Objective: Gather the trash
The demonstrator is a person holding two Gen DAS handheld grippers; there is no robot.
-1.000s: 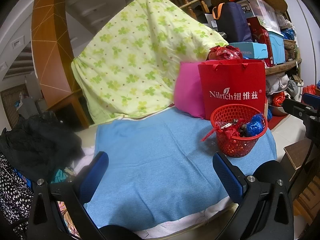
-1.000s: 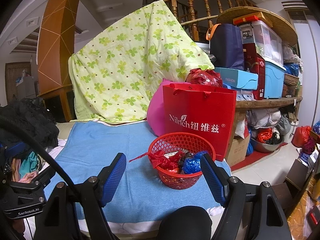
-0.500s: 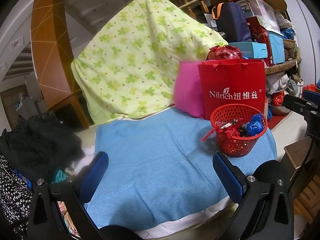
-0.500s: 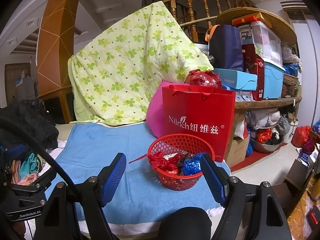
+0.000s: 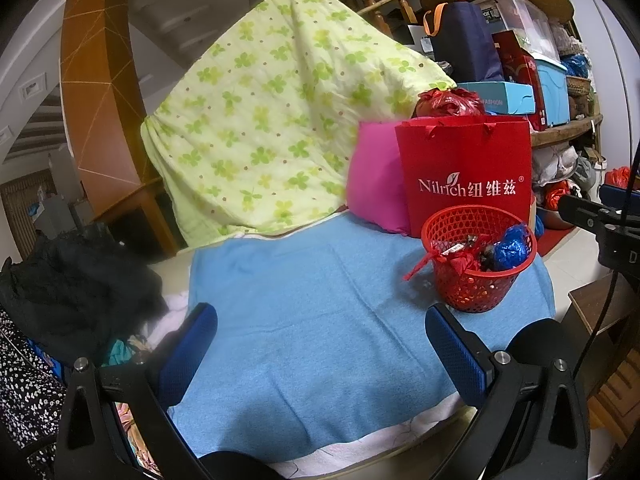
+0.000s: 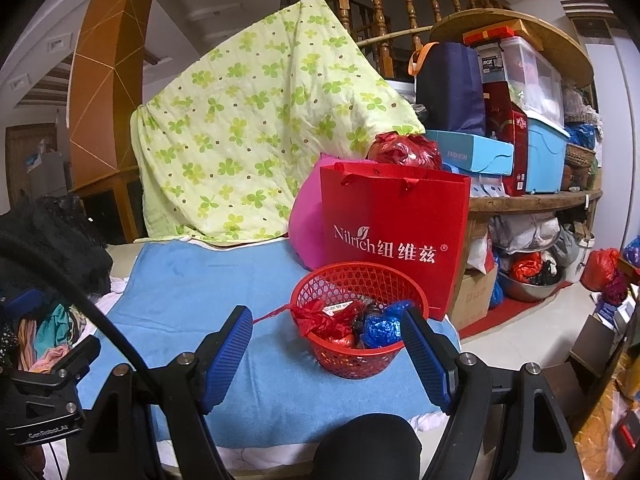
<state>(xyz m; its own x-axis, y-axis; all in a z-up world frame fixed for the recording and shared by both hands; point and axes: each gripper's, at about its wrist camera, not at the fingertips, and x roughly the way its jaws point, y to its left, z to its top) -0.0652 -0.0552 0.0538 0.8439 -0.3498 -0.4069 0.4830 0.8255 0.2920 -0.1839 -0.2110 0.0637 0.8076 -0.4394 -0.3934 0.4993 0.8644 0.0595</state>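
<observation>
Jaws of the left gripper (image 5: 320, 354) and right gripper (image 6: 326, 354) stand wide, holding nothing, over a blue towel (image 5: 320, 320). Beyond, an upright red mesh basket (image 6: 360, 354) holds red and blue foil wrappers (image 6: 382, 326). Behind it stands a red "Nilrich" bag (image 6: 394, 236)

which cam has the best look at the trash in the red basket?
Right wrist. The red basket sits near centre, close between the open fingers, so the red wrapper and blue wrapper inside show clearly. The left wrist view has the basket smaller and off to the right, its contents less distinct.
</observation>
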